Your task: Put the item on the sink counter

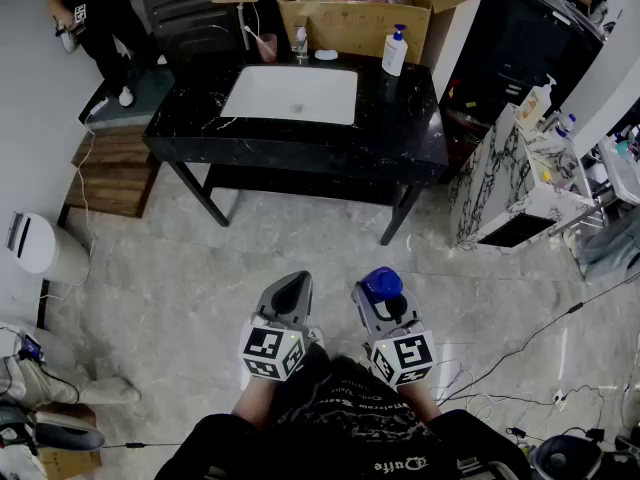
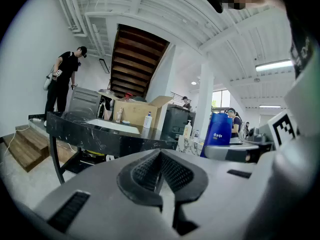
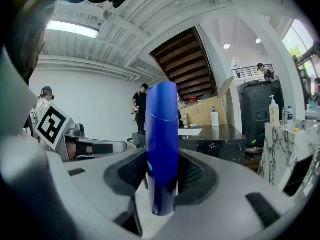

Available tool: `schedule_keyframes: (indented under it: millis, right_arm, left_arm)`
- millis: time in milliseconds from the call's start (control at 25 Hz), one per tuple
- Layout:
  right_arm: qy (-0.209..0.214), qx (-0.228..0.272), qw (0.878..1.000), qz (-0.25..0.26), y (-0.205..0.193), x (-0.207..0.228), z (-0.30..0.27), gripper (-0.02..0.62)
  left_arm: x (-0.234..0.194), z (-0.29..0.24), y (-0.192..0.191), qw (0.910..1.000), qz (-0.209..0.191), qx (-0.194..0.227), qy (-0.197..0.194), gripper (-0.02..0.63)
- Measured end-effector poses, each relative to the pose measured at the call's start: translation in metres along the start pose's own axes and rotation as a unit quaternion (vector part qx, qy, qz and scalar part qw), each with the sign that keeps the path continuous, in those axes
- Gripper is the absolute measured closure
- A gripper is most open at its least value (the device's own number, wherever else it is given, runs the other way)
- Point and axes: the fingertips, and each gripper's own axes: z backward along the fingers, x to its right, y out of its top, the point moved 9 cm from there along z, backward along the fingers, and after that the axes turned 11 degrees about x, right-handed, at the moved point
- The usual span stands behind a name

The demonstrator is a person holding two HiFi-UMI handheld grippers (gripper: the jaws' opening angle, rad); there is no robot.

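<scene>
Clamped upright in your right tongs (image 3: 162, 171), the blue bottle (image 3: 162, 124) is mid-carry, well short of the black sink tabletop (image 1: 400, 128); your left tongs (image 2: 160, 170) are closed, empty. Next you likely step forward and set it beside the basin (image 1: 290, 95).

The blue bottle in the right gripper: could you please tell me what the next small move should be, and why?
Probably carry it forward toward the sink counter. The right gripper is clamped on the blue bottle, but the counter stands well ahead, seemingly beyond reach. Bare black top shows to the right of the basin, which looks like a fair landing spot.
</scene>
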Motion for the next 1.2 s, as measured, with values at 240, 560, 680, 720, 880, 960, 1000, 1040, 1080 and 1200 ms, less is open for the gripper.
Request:
schedule_keyframes:
  millis: [240,560,680,720,880,960,1000,1040,1080,1200]
  right_arm:
    - [-0.006,0.006,1.0,0.012,0.003,0.003,-0.008,0.437]
    - [-0.027,0.029,0.999,0.002,0.005,0.008,-0.038,0.436]
    - [-0.04,0.039,0.998,0.008,0.007,0.009,-0.047,0.436]
    - [-0.044,0.04,0.998,0.008,0.008,0.009,-0.049,0.436]
    - [-0.054,0.035,0.998,0.008,0.01,0.011,-0.055,0.436]
    - [-0.053,0.034,0.998,0.011,0.01,0.013,-0.062,0.436]
    - [-0.052,0.034,0.998,0.011,0.01,0.014,-0.065,0.436]
    - [-0.05,0.033,0.998,0.01,0.01,0.016,-0.068,0.436]
    - [-0.049,0.032,0.998,0.009,0.009,0.018,-0.071,0.436]
    - [-0.042,0.029,0.999,0.005,0.007,0.026,-0.086,0.436]
  left_arm:
    - [-0.004,-0.005,0.002,1.0,0.0,0.004,-0.003,0.601]
    - [-0.026,-0.027,0.005,0.9992,-0.003,0.011,-0.038,0.601]
    - [-0.035,-0.034,0.006,0.9987,-0.005,0.01,-0.05,0.601]
    - [-0.038,-0.036,0.007,0.9986,-0.005,0.01,-0.052,0.601]
    - [-0.046,-0.04,0.013,0.9983,-0.001,0.012,-0.057,0.601]
    - [-0.052,-0.044,0.013,0.9985,0.003,0.014,-0.054,0.601]
    - [-0.054,-0.047,0.013,0.9985,0.005,0.013,-0.053,0.601]
    - [-0.055,-0.049,0.011,0.9986,0.006,0.01,-0.052,0.601]
    - [-0.055,-0.051,0.01,0.9986,0.005,0.008,-0.051,0.601]
    - [-0.057,-0.058,0.008,0.9989,-0.006,-0.001,-0.046,0.601]
